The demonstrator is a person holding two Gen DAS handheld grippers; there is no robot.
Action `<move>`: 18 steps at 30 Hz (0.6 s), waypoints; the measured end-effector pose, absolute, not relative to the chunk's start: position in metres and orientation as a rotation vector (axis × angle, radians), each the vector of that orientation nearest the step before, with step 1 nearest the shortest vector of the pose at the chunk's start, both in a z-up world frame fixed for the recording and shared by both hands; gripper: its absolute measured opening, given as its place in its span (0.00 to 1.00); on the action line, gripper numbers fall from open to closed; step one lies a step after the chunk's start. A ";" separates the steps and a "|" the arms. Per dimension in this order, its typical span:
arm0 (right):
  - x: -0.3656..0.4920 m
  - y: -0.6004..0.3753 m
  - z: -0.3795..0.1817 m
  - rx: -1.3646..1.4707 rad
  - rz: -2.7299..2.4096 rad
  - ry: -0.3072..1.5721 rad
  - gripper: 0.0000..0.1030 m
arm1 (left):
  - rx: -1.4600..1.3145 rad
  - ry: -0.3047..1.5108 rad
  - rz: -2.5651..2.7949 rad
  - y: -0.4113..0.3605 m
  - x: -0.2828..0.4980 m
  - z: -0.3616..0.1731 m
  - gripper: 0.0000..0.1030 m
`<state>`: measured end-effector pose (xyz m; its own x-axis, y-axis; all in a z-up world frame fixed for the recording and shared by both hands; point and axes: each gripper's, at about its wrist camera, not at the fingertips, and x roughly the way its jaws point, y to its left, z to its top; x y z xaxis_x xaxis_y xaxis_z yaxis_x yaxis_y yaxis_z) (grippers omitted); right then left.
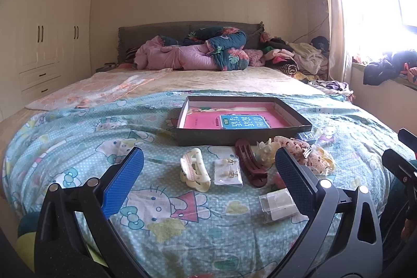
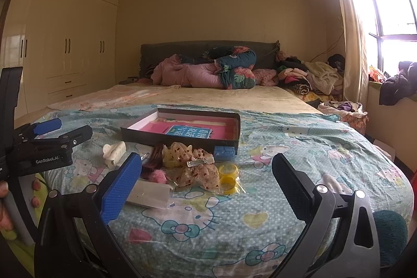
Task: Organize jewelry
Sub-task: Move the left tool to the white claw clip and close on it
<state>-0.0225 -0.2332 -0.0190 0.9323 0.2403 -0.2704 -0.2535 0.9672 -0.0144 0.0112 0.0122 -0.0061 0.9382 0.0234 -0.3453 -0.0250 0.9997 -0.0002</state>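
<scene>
clips (image 1: 195, 172) and earring packet (image 1: 227, 171) lie near tray (image 1: 242, 138). we hold both grippers (image 1: 208, 179) (image 2: 206, 185) apart, empty. packet looks light, slippery; pinch its edge.

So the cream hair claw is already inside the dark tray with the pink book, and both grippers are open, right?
Not quite. The cream hair claw lies on the bedspread in front of the dark tray, as the left wrist view shows. The left gripper and right gripper are open.
</scene>
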 end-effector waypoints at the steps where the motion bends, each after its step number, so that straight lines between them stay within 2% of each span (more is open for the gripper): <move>1: -0.022 -0.232 -0.019 -0.052 0.258 0.275 0.94 | -0.006 0.354 0.027 0.012 0.012 -0.007 0.90; 11: 0.000 -0.203 -0.031 -0.099 0.347 0.376 0.94 | -0.018 0.421 0.072 0.026 0.026 -0.015 0.90; 18: 0.020 -0.172 -0.045 -0.125 0.398 0.445 0.94 | -0.081 0.535 0.096 0.053 0.052 -0.029 0.90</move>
<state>0.0198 -0.1724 -0.0451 0.8272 0.3473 -0.4418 -0.4011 0.9155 -0.0314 0.0515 0.0534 -0.0285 0.8562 0.0701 -0.5119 -0.1125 0.9923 -0.0521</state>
